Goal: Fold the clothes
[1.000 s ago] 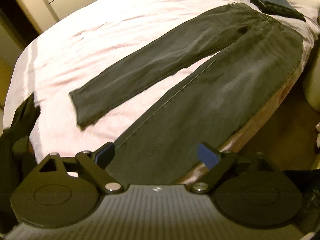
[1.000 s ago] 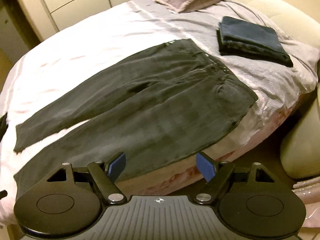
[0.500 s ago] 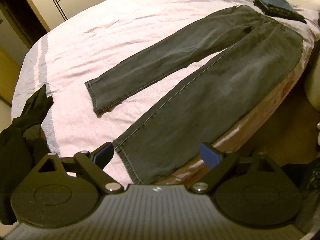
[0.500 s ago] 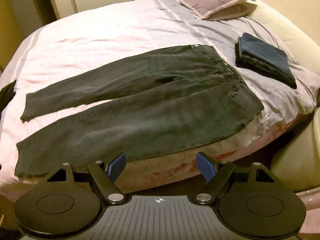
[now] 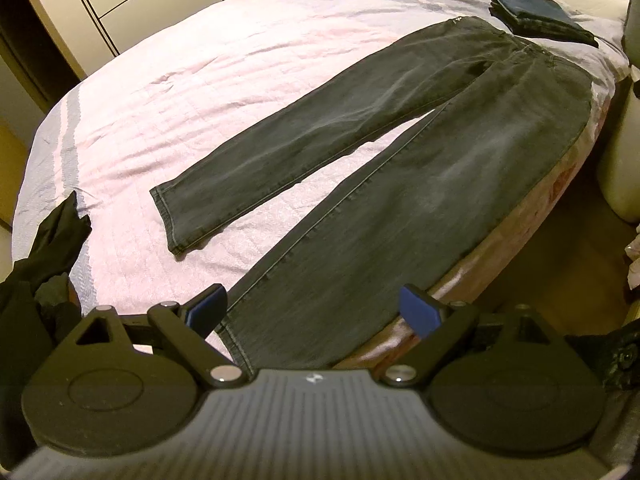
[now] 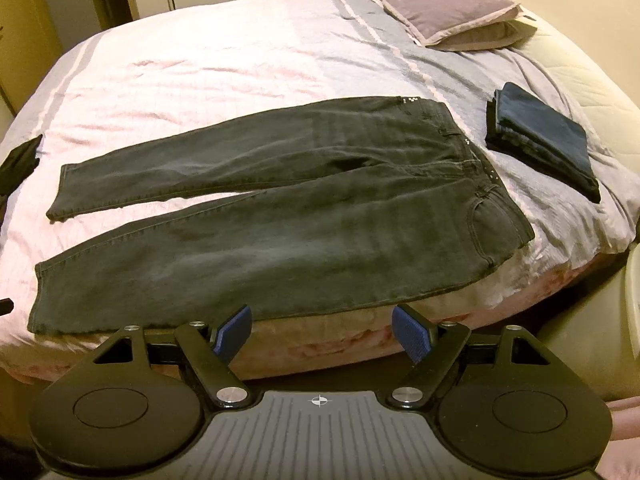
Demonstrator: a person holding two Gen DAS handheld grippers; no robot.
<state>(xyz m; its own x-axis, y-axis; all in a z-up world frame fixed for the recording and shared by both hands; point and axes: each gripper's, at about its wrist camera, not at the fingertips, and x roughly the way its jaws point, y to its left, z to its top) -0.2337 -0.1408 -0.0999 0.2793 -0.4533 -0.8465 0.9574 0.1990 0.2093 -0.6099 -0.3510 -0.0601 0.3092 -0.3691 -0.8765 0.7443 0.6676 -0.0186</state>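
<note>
Both the left gripper and right gripper gape wide, empty (touching nothing), above the jeans.

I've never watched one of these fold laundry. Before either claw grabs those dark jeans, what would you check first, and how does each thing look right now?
1. Jeans spread flat, legs apart: ok.
2. Left claw open and holding nothing: ok.
3. Right claw open and holding nothing: ok.
4. Near leg hem close to the left claw: ok.
5. Folded blue garment lying apart from the jeans' waistband: ok.
6. Jeans fully on the bed: not ok, the near leg's edge slightly overhangs the mattress side.
</note>
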